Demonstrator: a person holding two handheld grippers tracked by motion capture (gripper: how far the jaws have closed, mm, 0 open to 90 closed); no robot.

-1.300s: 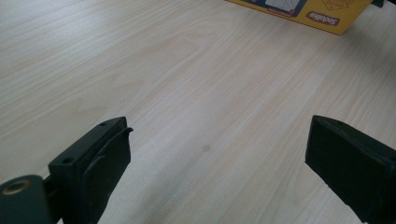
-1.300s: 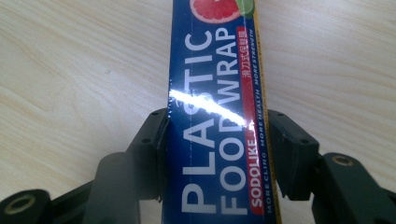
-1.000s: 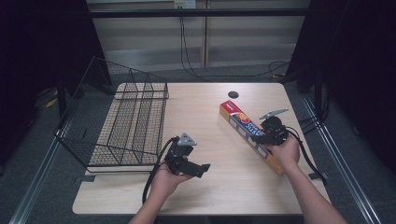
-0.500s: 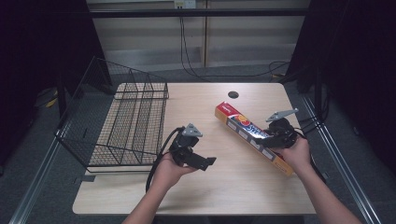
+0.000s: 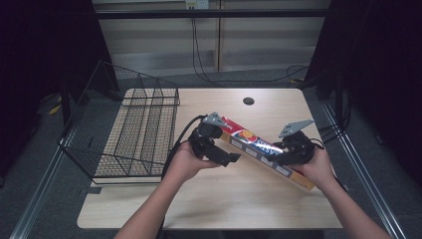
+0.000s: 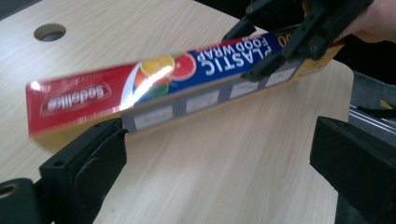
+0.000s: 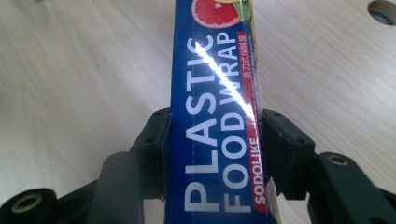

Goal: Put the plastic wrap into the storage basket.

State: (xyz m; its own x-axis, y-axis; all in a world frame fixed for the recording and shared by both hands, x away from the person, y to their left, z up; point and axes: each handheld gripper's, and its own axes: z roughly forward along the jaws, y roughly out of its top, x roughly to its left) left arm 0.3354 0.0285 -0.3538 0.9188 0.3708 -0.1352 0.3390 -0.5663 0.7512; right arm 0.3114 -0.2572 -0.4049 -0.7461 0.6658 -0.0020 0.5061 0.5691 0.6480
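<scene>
The plastic food wrap box [image 5: 263, 149] you are carrying is a long, narrow carton, and I judge it light and fairly stiff along its length, with thin cardboard walls that will dent if squeezed hard. Its glossy printed skin catches the light, so expect it to slide a little between hard pads. It hangs tilted above the right half of the table [image 5: 239, 199], its red end toward the middle and its yellow end toward the right edge, nearer your side.

Your right gripper [image 5: 293, 152] has it clamped across the narrow width, both pads pressed flat on the long side faces near the yellow end; in the right gripper view the pads [image 7: 158, 144] sit square to the carton. That is a sound hold, but it is off-centre, so the long red end may droop or swing as you turn.

Your left gripper [image 5: 231, 158] has its jaws spread wide with nothing between them, having just finished opening. It sits just beside the box's red end. If you want support, take the red end across the same narrow faces, and close gently.

The wire basket [image 5: 134, 134] stands at the left edge of the table, well apart from the box.
</scene>
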